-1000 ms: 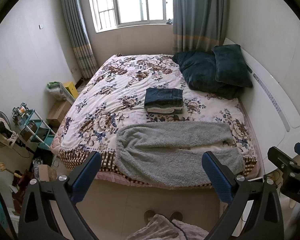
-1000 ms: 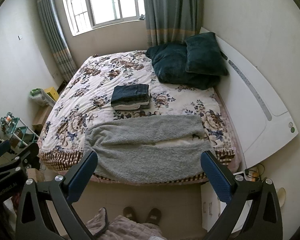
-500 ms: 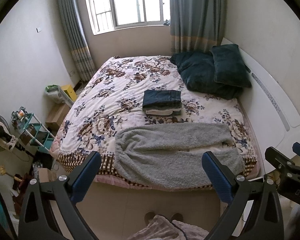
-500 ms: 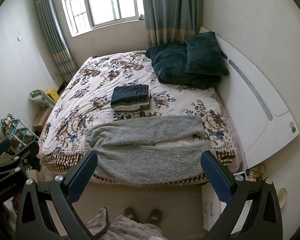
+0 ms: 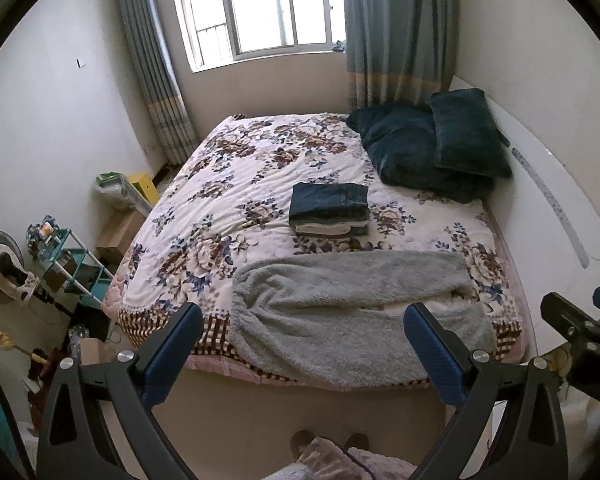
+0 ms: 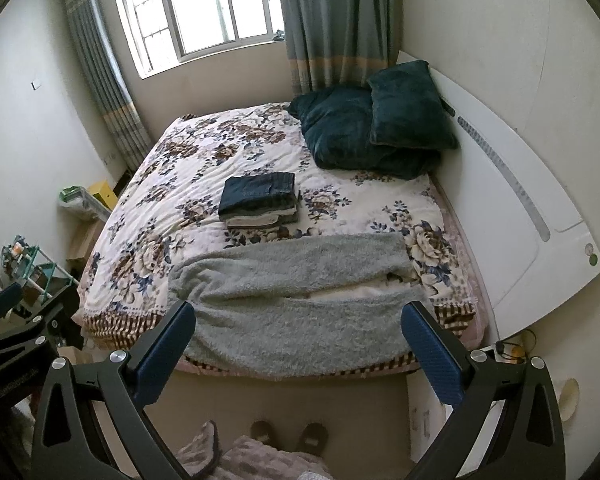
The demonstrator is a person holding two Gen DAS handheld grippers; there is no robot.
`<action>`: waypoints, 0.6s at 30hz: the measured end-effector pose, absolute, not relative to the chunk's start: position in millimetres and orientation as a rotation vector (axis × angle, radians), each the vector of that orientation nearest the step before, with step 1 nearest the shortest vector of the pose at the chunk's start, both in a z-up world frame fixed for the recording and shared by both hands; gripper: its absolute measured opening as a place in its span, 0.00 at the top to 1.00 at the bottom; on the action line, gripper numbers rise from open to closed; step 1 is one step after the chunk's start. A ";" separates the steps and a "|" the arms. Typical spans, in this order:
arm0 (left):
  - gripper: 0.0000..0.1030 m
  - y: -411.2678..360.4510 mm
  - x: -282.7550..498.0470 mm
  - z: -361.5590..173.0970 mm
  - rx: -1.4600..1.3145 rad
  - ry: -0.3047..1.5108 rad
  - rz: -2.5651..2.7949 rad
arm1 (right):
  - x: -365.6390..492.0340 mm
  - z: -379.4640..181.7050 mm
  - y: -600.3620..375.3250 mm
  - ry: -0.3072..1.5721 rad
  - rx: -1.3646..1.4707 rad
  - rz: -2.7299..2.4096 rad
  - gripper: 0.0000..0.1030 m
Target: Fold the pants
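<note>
Bed (image 5: 228, 184): covered by a floral quilt; a window is seen behind it.
Grey fleece pants (image 5: 352, 312): laid flat across the near edge of the bed, one side hanging slightly over the edge.
Stack of folded clothes (image 5: 330, 209): placed mid-bed, beyond the pants, apart from them; dark jeans on top.
Dark green pillows (image 5: 432, 144): piled at the headboard side.
Left hand-held gripper (image 5: 302, 350): held above the floor before the bed, fingers spread wide, nothing grasped.
Right hand-held gripper (image 6: 298, 348): likewise released and empty, held short of the pants.
Slippers (image 6: 286, 434): seen on the floor below.
</note>
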State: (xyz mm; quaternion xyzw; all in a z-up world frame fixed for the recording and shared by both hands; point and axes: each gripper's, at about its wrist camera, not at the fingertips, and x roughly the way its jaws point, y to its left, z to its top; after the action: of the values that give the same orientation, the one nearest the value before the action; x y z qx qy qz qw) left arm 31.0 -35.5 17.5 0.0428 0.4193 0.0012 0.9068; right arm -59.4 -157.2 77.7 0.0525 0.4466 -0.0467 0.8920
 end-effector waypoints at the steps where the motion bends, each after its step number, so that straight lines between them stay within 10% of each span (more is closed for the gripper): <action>1: 0.00 -36.6 31.8 14.0 0.090 0.863 0.010 | -52.3 75.2 -159.4 0.928 0.116 -0.096 0.00; 18: 0.00 -69.7 134.6 -109.0 0.157 0.967 0.097 | 96.8 -68.2 -205.9 1.036 0.087 -0.165 0.00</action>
State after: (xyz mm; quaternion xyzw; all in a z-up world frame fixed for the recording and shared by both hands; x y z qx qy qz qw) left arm 134.6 -69.7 -109.0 0.0752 0.4643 0.0465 0.8813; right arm 96.8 -205.9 -68.2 0.0413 0.4945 -0.0786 0.8646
